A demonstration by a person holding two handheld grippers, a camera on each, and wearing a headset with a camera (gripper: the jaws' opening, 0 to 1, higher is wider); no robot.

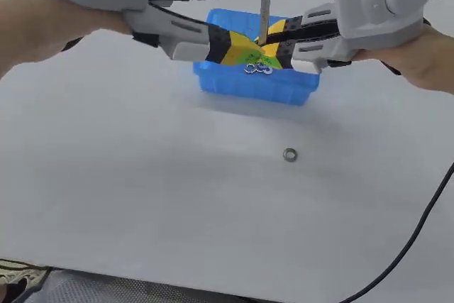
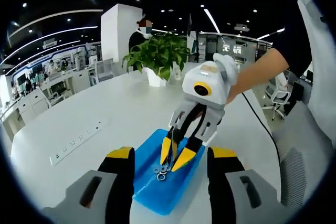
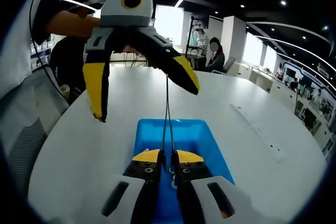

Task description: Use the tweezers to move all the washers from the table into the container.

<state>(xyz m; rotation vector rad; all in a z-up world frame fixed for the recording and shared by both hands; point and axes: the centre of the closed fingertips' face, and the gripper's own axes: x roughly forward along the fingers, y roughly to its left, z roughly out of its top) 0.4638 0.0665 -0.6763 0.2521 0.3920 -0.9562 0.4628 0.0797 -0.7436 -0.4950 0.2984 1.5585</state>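
Observation:
A blue container (image 1: pixel 245 89) stands at the table's far middle with several washers (image 1: pixel 259 69) lying inside. One loose washer (image 1: pixel 289 154) rests on the table in front of it. My right gripper (image 1: pixel 278 40) hovers over the container, shut on the tweezers (image 1: pixel 264 13), which stand nearly upright with their tips down by the washers (image 2: pixel 160 172). In the right gripper view the tweezers (image 3: pixel 167 114) run forward from the shut right gripper (image 3: pixel 168 156) over the container (image 3: pixel 205 140). My left gripper (image 1: pixel 233 20) hangs open over the container's left side, holding nothing.
The grey table (image 1: pixel 142 196) stretches wide in front of the container. A black cable (image 1: pixel 418 228) trails off at the right edge. A potted plant (image 2: pixel 157 56) and a power strip (image 2: pixel 79 142) sit farther along the table.

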